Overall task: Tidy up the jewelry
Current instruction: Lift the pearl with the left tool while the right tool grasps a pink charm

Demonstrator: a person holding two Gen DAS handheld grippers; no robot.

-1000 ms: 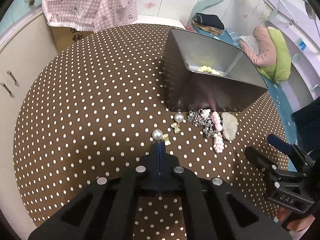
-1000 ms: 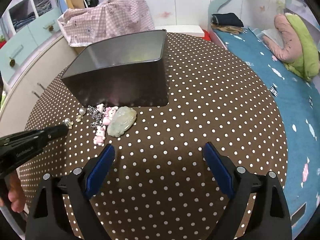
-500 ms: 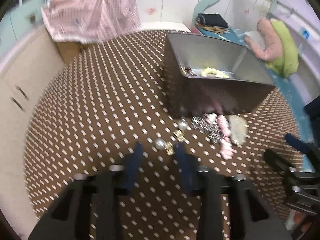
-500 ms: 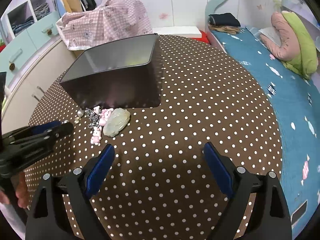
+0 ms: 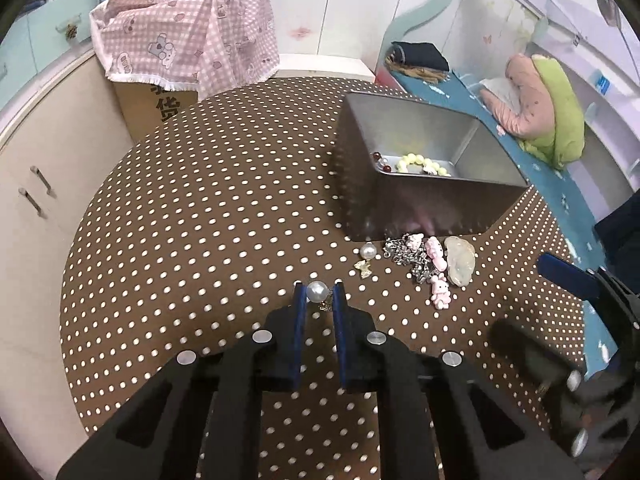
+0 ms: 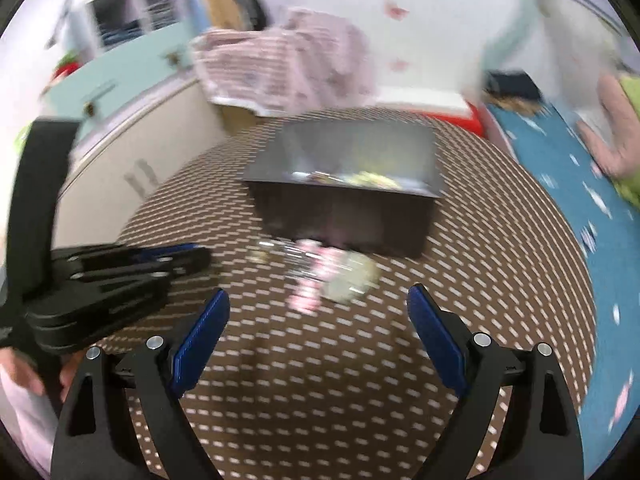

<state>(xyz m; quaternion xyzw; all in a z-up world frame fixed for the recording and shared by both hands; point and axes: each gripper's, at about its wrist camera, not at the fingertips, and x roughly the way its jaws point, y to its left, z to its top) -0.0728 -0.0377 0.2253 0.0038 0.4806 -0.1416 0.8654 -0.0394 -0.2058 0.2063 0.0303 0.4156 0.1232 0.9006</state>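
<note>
My left gripper [image 5: 318, 294] points down at the brown dotted tablecloth [image 5: 200, 220], shut on a pearl earring [image 5: 317, 292] that sits between its blue pads. A second pearl earring [image 5: 367, 251] with a gold bow lies just beyond. To its right are a silver chain with pink charms [image 5: 416, 258] and a pale jade pendant [image 5: 460, 260], all in front of the metal box [image 5: 420, 200]. The box holds a yellow bead bracelet [image 5: 416, 160]. My right gripper [image 6: 316, 292] hangs wide open above the cloth, nothing between its fingers. Its view is blurred.
A pink checked cloth [image 5: 184, 36] covers a cardboard box behind the round table. Cream cupboards [image 5: 36, 184] stand at the left. A bed with a teal sheet [image 5: 560, 184] and a pink and green pillow runs along the right. Bare cloth lies left of the box.
The left gripper was shut behind the pearl, opened wide around it, and has closed on it. The right gripper has lifted and swung, and its view is now smeared.
</note>
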